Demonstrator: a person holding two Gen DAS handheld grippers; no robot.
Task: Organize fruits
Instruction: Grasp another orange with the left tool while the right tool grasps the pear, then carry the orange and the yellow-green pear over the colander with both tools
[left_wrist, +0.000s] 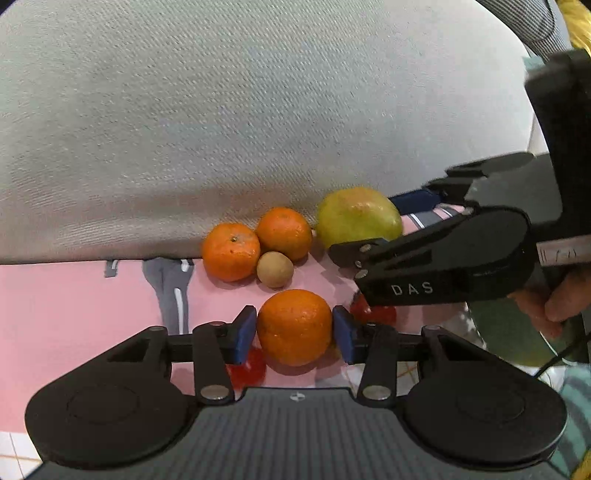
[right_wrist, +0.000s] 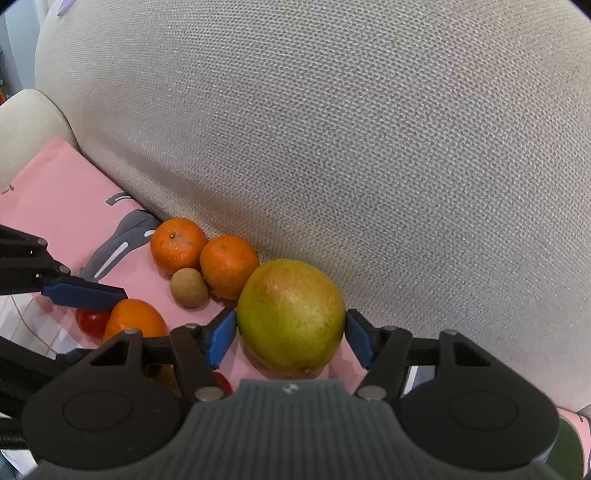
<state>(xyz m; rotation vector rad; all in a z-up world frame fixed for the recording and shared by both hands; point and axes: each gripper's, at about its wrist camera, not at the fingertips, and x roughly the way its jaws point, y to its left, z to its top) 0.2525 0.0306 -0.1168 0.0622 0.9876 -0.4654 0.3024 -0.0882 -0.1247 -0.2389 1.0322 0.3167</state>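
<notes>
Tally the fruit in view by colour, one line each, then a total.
Orange: 3, one between the left gripper's pads, two by the cushion
Green-yellow: 1, the mango between the right gripper's pads
Brown: 1, small round fruit
Red: 2, both partly hidden
Total: 7

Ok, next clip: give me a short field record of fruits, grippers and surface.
left gripper: closed on an orange
right gripper: pads at a mango, grip unclear
fruit by cushion: two oranges, small brown fruit
red fruit: partly hidden
surface: pink cloth, grey cushion behind
</notes>
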